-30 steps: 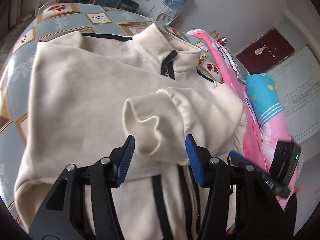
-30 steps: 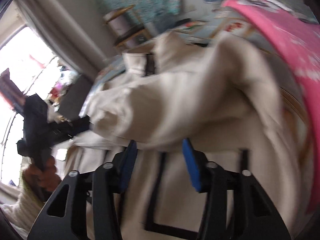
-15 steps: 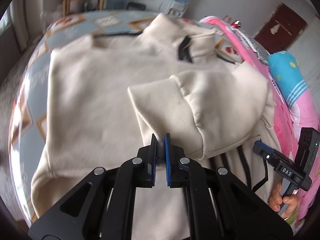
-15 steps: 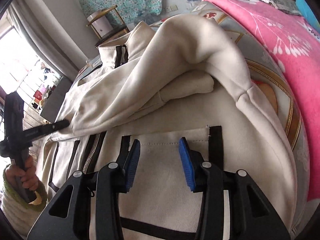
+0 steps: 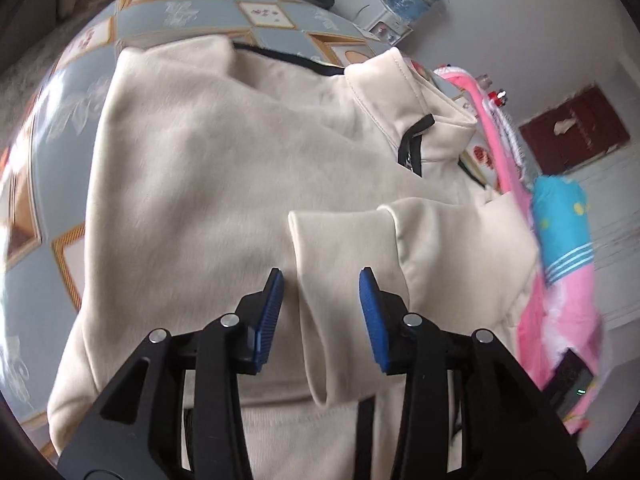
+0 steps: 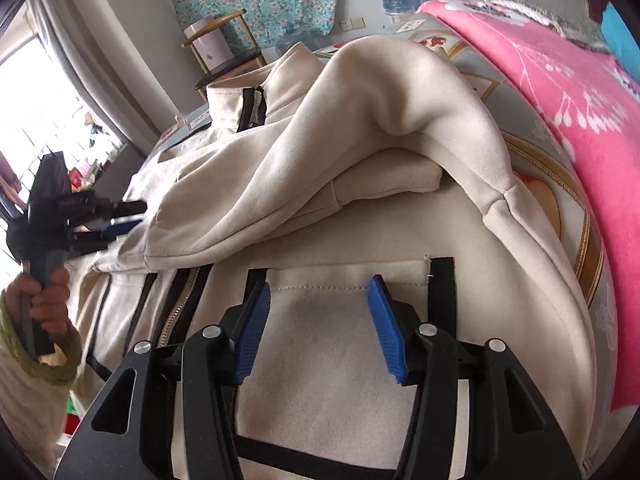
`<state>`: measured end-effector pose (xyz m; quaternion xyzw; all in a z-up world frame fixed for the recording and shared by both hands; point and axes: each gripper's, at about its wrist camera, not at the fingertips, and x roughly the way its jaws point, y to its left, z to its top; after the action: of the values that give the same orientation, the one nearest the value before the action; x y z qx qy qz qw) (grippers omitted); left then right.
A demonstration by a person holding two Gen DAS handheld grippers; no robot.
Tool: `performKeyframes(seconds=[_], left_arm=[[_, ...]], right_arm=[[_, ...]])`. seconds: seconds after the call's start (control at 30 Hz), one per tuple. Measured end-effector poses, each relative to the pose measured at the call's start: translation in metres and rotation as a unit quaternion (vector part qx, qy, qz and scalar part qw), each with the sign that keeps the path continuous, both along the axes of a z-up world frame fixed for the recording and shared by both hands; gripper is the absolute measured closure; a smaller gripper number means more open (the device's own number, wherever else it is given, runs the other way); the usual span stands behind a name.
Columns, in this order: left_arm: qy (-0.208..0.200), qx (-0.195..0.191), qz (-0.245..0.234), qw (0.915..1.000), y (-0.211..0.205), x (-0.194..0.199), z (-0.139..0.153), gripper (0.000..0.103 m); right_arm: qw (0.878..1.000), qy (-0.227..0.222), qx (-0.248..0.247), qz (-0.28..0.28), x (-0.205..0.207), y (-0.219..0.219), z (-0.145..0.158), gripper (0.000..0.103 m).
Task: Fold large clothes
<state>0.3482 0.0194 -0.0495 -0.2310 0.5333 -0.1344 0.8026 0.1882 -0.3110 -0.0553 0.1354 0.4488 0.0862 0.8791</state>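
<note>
Patterned bed (image 5: 168,20) under cream jacket (image 5: 192,184), left hand-held gripper (image 5: 320,312) agape.

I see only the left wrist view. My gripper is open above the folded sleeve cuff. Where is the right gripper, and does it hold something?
Observer: The right gripper is open and holds nothing. It hovers over the chest pocket of the cream jacket.
Operator: Is the right sleeve flat on the body?
Observer: No. In the right wrist view the sleeve arches up in a hump, and a folded layer lies under it.
Operator: Is my left gripper visible from there?
Observer: Yes. The left gripper sits at the far left of that view, pointing at the sleeve's cuff end, with the hand gripping its handle.
</note>
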Motion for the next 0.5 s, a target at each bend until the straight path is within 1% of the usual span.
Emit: performKeyframes(seconds=[0.03,0.1,0.13,0.17,0.23,0.33,0.4,0.47,0.5], left_arm=[[-0.013,0.027,-0.008,0.9995,-0.008,0.001,0.002,0.067],[-0.029,0.079,-0.020,0.9962,-0.020,0.001,0.005,0.076],[-0.035,0.102,-0.028,0.9938,-0.026,0.000,0.005,0.089],[-0.041,0.122,-0.035,0.9910,-0.030,0.000,0.006,0.095],[-0.060,0.133,-0.043,0.9883,-0.032,-0.005,0.013,0.099],[-0.108,0.149,-0.037,0.9822,-0.027,-0.017,0.043,0.099],[-0.132,0.157,-0.020,0.9785,-0.015,-0.022,0.066,0.099],[-0.137,0.153,0.003,0.9786,0.005,-0.022,0.078,0.099],[-0.134,0.151,0.020,0.9792,0.020,-0.019,0.080,0.099]], right_arm=[[1.000,-0.002,-0.006,0.000,-0.001,0.002,0.000,0.051],[1.000,-0.005,-0.014,-0.004,-0.002,0.004,0.000,0.051],[1.000,-0.006,-0.016,-0.006,-0.002,0.005,0.000,0.051],[1.000,-0.007,-0.016,-0.007,-0.002,0.005,0.000,0.051],[1.000,-0.007,-0.014,-0.009,-0.003,0.005,-0.001,0.051],[1.000,-0.006,-0.012,-0.011,-0.003,0.004,-0.001,0.051],[1.000,-0.006,-0.018,-0.012,-0.003,0.005,0.000,0.051],[1.000,-0.006,-0.026,-0.011,-0.003,0.007,0.000,0.051],[0.999,-0.007,-0.031,-0.011,-0.003,0.009,0.000,0.051]])
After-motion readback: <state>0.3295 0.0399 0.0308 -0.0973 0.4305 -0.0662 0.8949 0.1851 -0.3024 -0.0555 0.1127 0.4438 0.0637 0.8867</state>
